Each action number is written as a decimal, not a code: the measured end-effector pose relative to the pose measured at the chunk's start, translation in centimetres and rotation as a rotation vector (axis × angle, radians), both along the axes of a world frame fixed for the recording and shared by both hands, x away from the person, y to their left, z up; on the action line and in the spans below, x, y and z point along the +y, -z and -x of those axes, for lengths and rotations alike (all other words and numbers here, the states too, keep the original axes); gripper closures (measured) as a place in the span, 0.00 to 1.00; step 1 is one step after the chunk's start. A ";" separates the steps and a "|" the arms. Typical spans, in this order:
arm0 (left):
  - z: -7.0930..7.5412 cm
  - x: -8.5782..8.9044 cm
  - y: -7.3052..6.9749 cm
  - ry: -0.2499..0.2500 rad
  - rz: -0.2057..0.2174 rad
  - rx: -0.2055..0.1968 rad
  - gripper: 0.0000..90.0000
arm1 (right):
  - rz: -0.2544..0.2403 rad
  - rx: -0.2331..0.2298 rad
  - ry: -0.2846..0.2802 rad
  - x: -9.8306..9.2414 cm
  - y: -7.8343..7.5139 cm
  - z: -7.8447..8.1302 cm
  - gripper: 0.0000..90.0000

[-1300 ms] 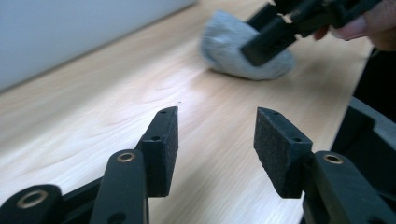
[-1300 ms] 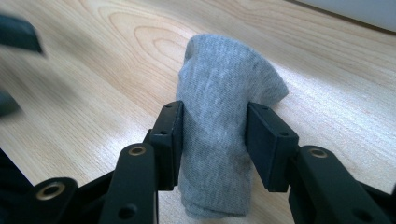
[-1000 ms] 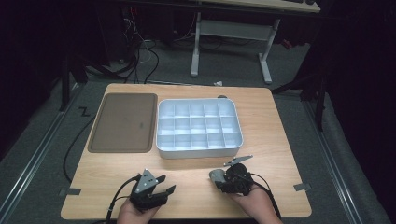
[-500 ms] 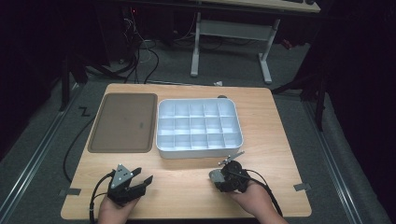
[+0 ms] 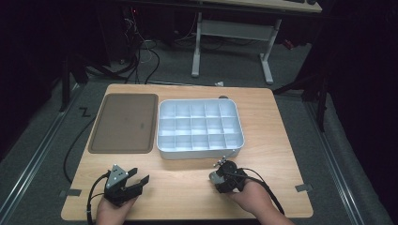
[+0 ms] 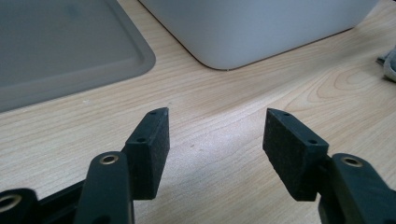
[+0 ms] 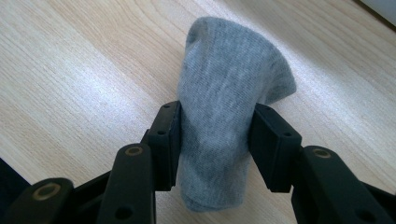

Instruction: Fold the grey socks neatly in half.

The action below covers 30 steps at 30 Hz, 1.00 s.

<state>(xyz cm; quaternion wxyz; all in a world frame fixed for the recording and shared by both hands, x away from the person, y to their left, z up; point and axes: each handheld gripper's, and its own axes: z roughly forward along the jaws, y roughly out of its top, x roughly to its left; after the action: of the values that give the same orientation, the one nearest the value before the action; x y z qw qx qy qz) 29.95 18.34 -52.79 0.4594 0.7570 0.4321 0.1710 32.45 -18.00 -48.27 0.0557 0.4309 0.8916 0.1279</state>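
A rolled grey sock (image 7: 224, 102) stands between the two black pads of my right gripper (image 7: 215, 135), which is shut on it just above the wooden table. In the high view, that right gripper (image 5: 218, 174) is near the front of the table, just in front of the white compartment box (image 5: 202, 152), with the sock (image 5: 213, 178) at its tip. My left gripper (image 5: 140, 176) rests at the front left. Its jaws have just been opening, and the left gripper (image 6: 217, 126) is open with bare wood between the pads. The sock (image 6: 390, 65) peeks in at the right edge of that view.
A flat brown tray (image 5: 124, 122) lies left of the white box, both toward the back of the table. In the left gripper view the tray (image 6: 60, 51) and the box's near corner (image 6: 261, 28) lie just ahead of the jaws. A cable trails from each gripper.
My left gripper has moved left along the front of the table, away from the right one, then settled. The right gripper has kept its place with the sock.
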 end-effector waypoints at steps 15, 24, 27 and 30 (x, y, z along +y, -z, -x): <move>0.0 0.3 0.0 -0.007 0.011 -0.007 0.45 | 0.036 0.063 0.017 0.6 0.4 -0.9 0.64; 0.1 0.3 0.1 -0.003 0.019 -0.005 0.45 | 0.066 0.074 -0.007 1.0 0.6 -1.5 0.69; 0.1 0.5 0.0 -0.002 0.024 -0.003 0.45 | 0.063 0.075 -0.014 0.9 0.5 -1.7 0.72; 0.2 0.6 0.0 -0.007 0.029 -0.006 0.45 | 0.040 0.087 -0.012 0.6 0.4 -1.9 0.74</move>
<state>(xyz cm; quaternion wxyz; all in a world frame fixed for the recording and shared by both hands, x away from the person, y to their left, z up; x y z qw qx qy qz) 29.80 18.94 -52.79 0.4708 0.7482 0.4361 0.1686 34.38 -17.41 -48.67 0.0246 0.4297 0.8980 0.0915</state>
